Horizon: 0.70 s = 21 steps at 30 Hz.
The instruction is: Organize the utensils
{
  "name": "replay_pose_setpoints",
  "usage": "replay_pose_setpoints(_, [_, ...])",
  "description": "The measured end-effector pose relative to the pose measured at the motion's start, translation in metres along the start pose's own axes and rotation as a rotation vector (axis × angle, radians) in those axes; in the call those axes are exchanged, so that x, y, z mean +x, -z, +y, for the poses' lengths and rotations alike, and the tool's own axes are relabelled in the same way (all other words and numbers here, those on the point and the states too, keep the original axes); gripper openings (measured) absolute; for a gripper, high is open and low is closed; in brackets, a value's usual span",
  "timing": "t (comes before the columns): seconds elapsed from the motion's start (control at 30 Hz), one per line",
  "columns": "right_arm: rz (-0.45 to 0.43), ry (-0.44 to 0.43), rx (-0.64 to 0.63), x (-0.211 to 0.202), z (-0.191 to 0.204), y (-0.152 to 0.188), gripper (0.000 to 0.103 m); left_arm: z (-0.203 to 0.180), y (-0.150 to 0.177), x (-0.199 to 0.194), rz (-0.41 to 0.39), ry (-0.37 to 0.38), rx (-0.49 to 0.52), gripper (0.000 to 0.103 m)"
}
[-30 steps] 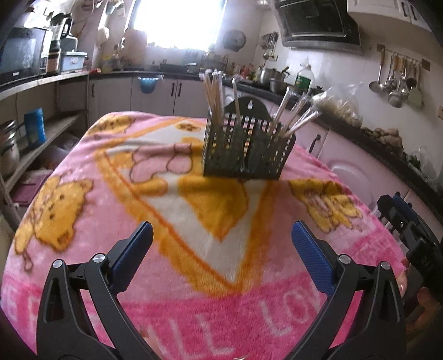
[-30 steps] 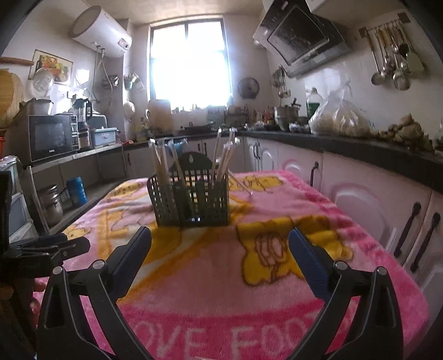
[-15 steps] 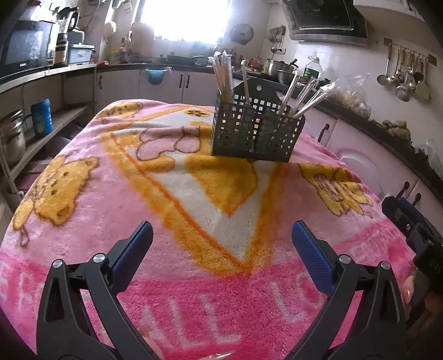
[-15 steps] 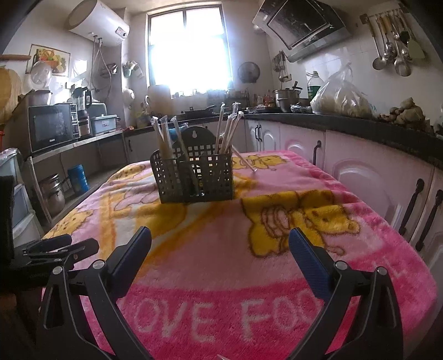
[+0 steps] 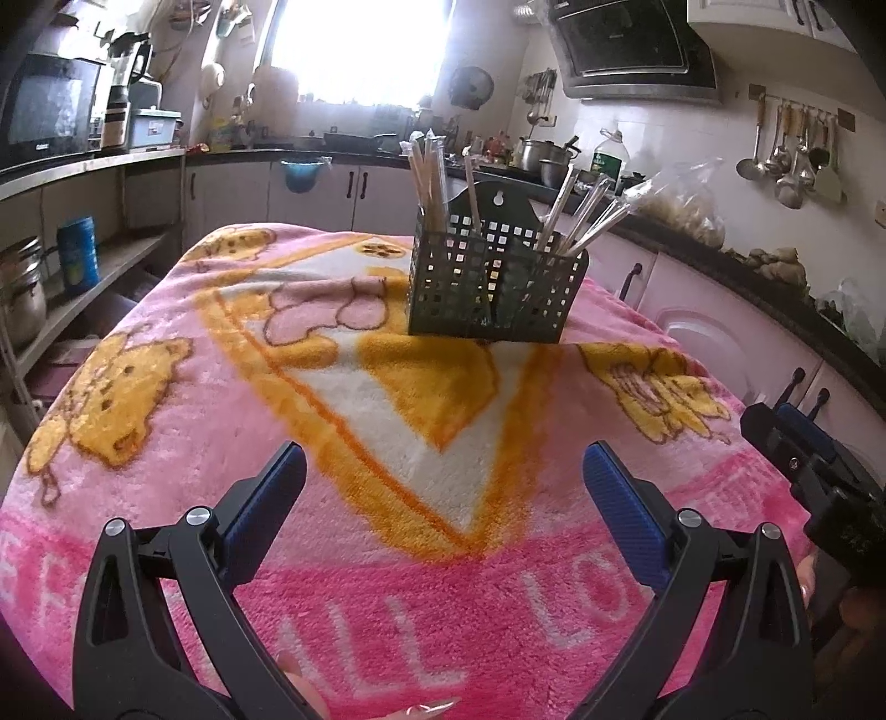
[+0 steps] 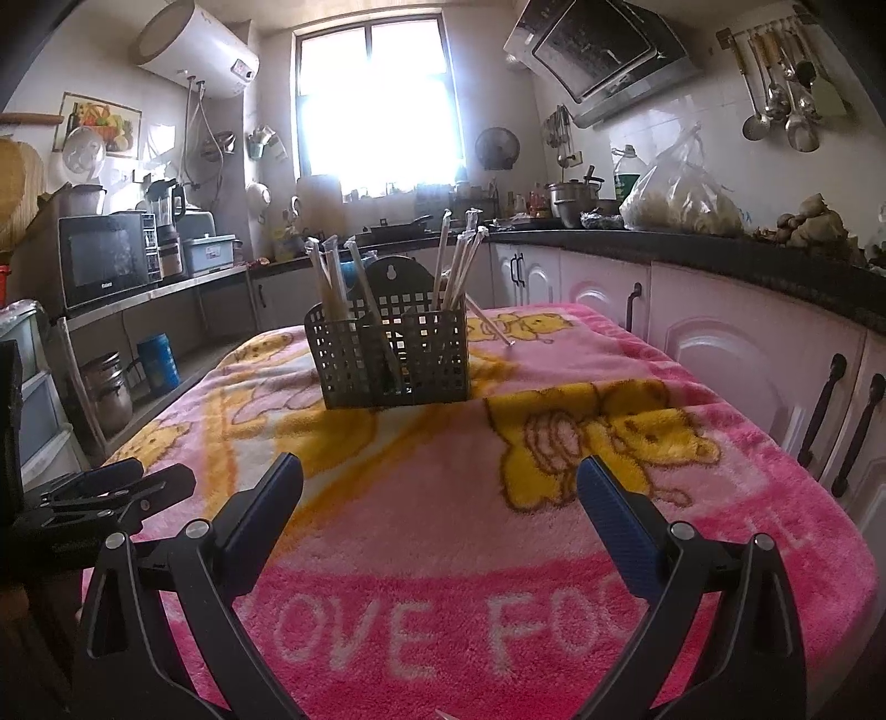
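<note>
Pretty lived-in kitchen. A big window [image 6: 379,111] at the far end blows out with daylight. Pale cabinets [image 6: 714,343] with dark handles run under a black countertop [image 6: 720,249] on the right. A range hood [image 6: 603,52] hangs over it, and ladles [image 6: 786,105] dangle from a wall rail. On the left are a water heater [image 6: 194,52] up high, a microwave [image 6: 105,257] and open shelves [image 5: 83,277]. White tiled walls.
</note>
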State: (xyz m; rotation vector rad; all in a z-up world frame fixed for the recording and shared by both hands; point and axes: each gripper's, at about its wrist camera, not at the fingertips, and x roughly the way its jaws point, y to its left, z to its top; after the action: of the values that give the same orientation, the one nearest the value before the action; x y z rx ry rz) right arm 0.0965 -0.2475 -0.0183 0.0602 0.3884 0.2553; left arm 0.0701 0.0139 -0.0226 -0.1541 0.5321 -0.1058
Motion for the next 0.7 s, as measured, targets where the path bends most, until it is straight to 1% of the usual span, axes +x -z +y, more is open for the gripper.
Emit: replay_pose_setpoints(0.7, [-0.002,-0.004,-0.005,-0.001,0.0021,0.0005,0.097,-0.0024,0.0026,0.0006,0.008,-0.007,0.005,0.092])
